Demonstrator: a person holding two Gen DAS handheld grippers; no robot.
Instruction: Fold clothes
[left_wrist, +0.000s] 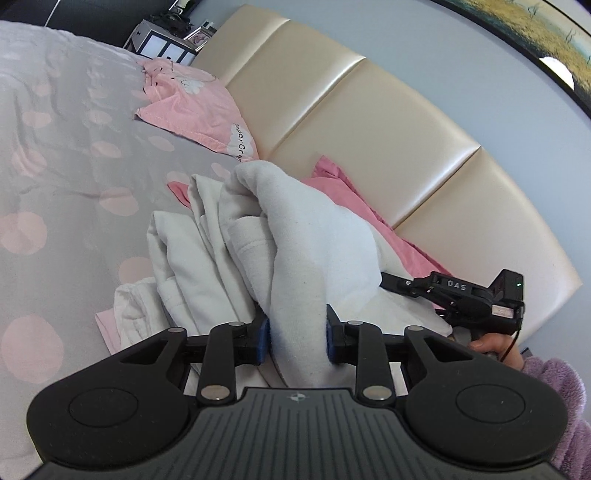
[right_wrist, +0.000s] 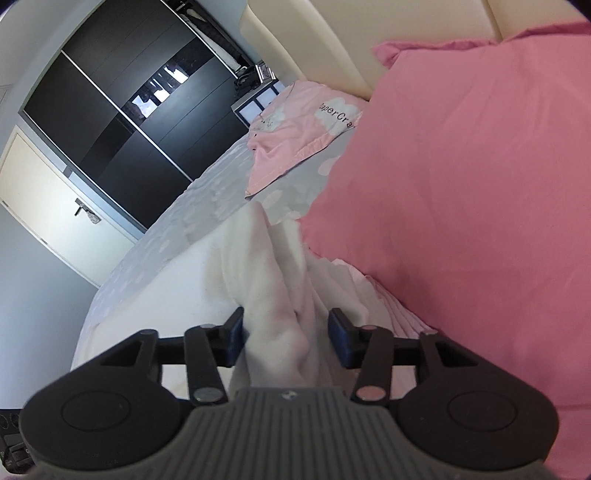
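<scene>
Left gripper (left_wrist: 298, 341) clamps a fold of the white garment (left_wrist: 303, 236), which lies bunched on the grey bedspread (left_wrist: 66, 155) beside a pink pillow (right_wrist: 461, 184). Right gripper (right_wrist: 286, 341) straddles cloth, right pad clear. Folding appears barely started.

A cream padded headboard (left_wrist: 369, 122) is set against a pale grey wall (left_wrist: 461, 74), where a dark-framed picture (left_wrist: 535, 33) is hung. A black sliding wardrobe (right_wrist: 140, 110) and a cream door (right_wrist: 55, 206) are seen beyond the bed (left_wrist: 55, 147).
</scene>
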